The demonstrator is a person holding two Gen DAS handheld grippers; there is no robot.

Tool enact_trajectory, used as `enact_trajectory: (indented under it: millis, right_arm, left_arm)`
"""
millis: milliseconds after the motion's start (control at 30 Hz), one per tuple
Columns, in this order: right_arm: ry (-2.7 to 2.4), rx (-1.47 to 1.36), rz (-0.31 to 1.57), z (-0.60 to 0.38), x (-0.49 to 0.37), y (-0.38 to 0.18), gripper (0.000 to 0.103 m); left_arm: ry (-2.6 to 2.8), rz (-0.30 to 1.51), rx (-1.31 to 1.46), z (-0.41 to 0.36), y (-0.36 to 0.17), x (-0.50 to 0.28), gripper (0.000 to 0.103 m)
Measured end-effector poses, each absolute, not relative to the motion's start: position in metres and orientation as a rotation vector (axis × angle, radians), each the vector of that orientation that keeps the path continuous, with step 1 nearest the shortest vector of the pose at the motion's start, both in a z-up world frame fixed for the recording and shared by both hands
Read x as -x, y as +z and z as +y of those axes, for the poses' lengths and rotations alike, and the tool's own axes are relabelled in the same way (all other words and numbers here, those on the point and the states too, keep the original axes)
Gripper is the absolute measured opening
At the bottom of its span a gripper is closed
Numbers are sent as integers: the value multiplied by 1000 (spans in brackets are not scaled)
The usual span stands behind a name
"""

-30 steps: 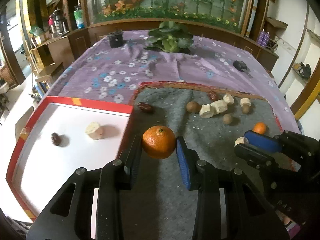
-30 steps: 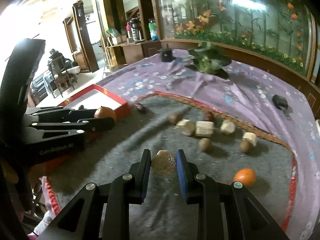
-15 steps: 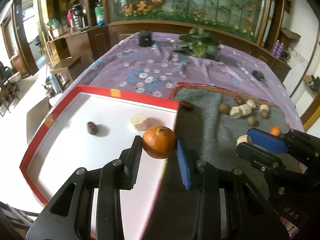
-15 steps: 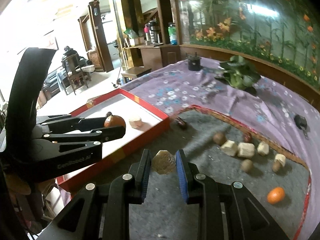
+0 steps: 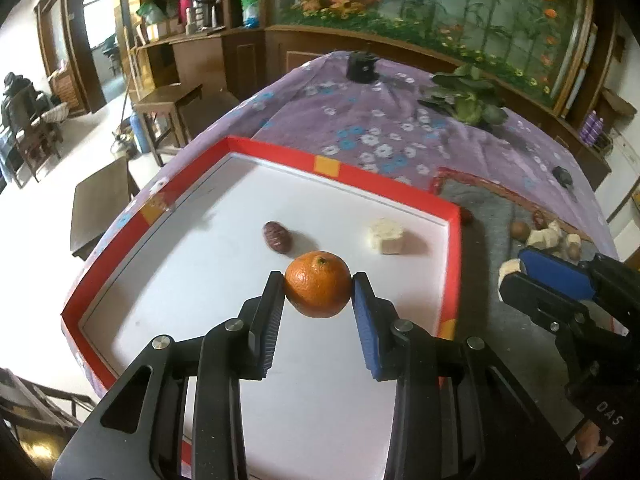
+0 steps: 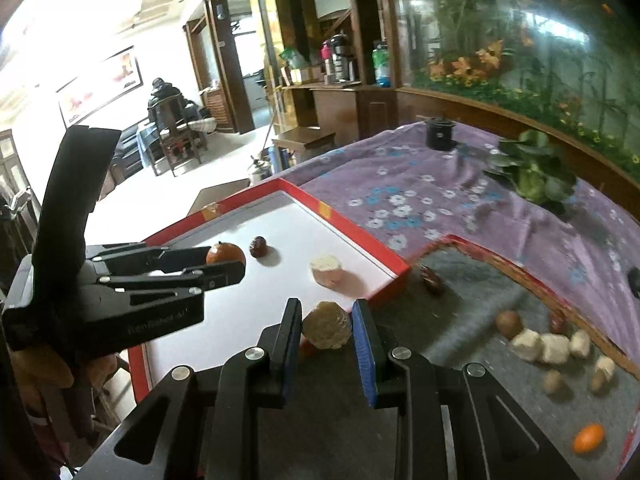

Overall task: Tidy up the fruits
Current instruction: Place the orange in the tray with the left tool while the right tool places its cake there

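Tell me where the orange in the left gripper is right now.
The orange sits clamped in the left gripper, over the red-rimmed tray, near the dark date.

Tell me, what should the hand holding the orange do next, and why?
Probably lower and let go: the left gripper holds the orange above the red tray's white floor, near the date and pale chunk lying there.
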State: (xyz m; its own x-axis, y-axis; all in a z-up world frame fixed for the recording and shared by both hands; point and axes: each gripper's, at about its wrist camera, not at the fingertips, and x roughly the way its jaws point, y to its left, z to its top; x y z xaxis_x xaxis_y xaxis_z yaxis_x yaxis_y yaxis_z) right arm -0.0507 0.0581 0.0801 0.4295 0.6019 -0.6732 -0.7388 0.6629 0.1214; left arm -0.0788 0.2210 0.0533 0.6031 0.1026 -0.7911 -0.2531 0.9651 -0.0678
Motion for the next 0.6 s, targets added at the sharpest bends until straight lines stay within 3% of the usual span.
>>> enact_trajectory:
  millis: [600]
  right_arm:
    - [876,304,893,129,11,28,25]
  left_arm:
    - [211,969,203,237,35,64,34]
